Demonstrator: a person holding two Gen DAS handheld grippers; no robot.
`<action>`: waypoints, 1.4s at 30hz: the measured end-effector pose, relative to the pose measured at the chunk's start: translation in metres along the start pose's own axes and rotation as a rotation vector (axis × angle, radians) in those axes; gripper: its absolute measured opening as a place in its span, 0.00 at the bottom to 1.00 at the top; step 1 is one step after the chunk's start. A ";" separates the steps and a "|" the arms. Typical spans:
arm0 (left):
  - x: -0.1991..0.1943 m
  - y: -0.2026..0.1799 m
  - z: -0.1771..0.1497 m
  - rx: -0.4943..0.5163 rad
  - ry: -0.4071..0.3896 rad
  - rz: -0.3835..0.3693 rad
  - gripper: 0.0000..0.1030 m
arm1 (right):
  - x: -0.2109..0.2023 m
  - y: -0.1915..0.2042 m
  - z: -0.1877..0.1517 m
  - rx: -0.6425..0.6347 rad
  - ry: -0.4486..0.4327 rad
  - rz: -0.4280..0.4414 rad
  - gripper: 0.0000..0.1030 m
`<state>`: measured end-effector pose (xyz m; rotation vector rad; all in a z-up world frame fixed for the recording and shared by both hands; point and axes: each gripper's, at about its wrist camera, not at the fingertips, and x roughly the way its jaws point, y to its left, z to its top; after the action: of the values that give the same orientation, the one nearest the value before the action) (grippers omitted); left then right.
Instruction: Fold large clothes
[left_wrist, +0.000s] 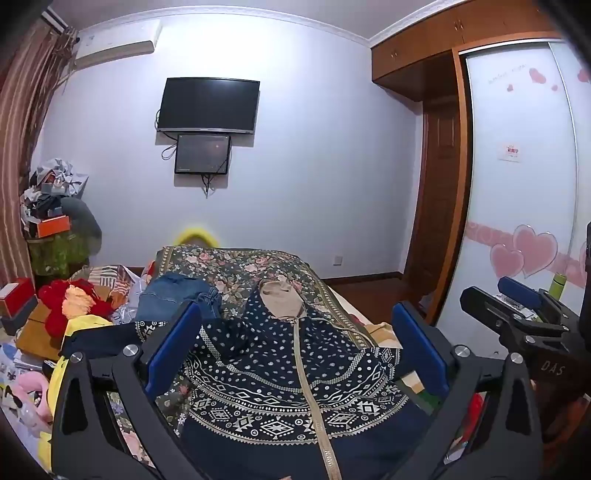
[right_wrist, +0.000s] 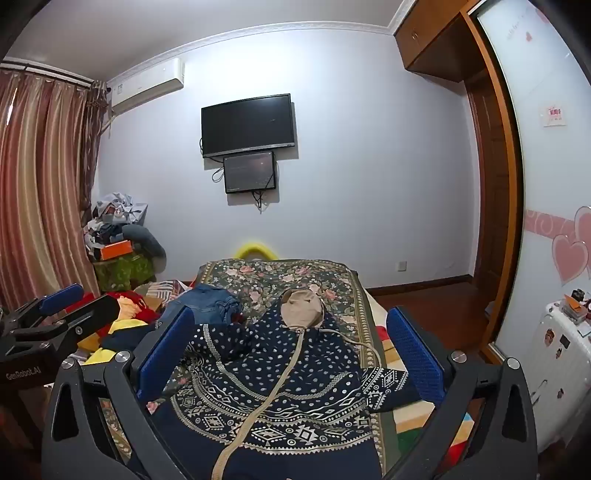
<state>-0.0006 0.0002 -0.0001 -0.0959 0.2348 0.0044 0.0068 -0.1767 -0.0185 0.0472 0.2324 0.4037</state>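
A navy patterned hooded jacket (left_wrist: 280, 369) lies spread, front up and zipped, across the middle of a floral bedspread (left_wrist: 236, 269), its tan-lined hood (left_wrist: 282, 297) pointing toward the far wall. No fold appears to have been made: both sleeves lie out to the sides and every fold is left to do. The left gripper (left_wrist: 295, 350) and the right gripper (right_wrist: 291, 354) hover over the garment's lower half, each with its blue-padded jaws spread wide and nothing between them. A pair of folded jeans (left_wrist: 177, 295) rests at centre left of the frame, possibly finished earlier work, though the fisheye view leaves that uncertain.

The left wrist view catches the right gripper at its right edge and the heap of bright clothing (left_wrist: 74, 306) at lower left in full. The right wrist view alone shows the jacket's sleeve (right_wrist: 391, 384) lying out toward lower right, and a white sticker-covered suitcase (right_wrist: 554, 369) at the right edge.
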 end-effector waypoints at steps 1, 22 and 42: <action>0.000 0.000 0.000 -0.002 0.006 -0.005 1.00 | 0.000 0.000 0.000 0.002 0.000 0.000 1.00; 0.006 0.005 0.000 -0.020 0.037 -0.004 1.00 | 0.006 -0.005 -0.004 0.031 0.025 0.006 1.00; 0.008 0.006 -0.003 -0.031 0.050 -0.001 1.00 | 0.006 -0.005 -0.004 0.034 0.028 0.007 1.00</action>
<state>0.0066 0.0055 -0.0053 -0.1271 0.2851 0.0042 0.0132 -0.1785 -0.0242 0.0761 0.2667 0.4077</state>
